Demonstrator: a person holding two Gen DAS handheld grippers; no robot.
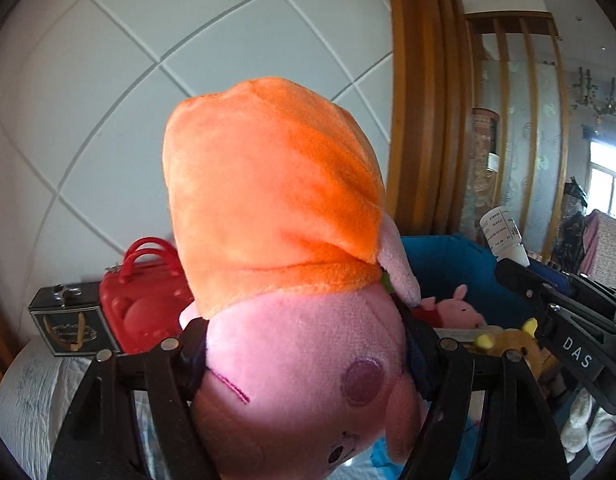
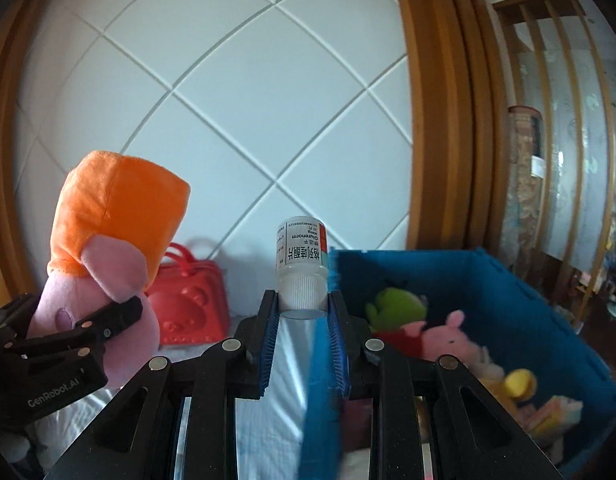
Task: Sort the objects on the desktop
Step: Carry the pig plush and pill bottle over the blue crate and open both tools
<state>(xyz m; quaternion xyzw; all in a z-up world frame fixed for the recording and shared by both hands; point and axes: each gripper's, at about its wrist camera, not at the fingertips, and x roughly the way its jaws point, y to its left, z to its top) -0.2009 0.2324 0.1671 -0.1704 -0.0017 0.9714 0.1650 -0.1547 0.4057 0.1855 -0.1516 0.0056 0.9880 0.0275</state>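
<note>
Above blue bin (image 2: 507, 292): left tongs (image 1: 308, 344) clamp pig plush (image 1: 292, 280); right tongs (image 2: 302, 312) pinch pill bottle (image 2: 302, 256)

a counter (image 1: 24, 396) covered in a pale, crinkled cloth carries the lot — against the tiled wall stand a red bear-faced case (image 1: 142, 304) with handles up and, just beside it on its left, a small dark box (image 1: 70, 326). to the right sits a blue fabric bin (image 2: 519, 304) — soft toys inside.

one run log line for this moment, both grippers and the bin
left gripper: shut on pig plush | right gripper: shut on pill bottle, cap end | blue bin: holds plush toys
</note>
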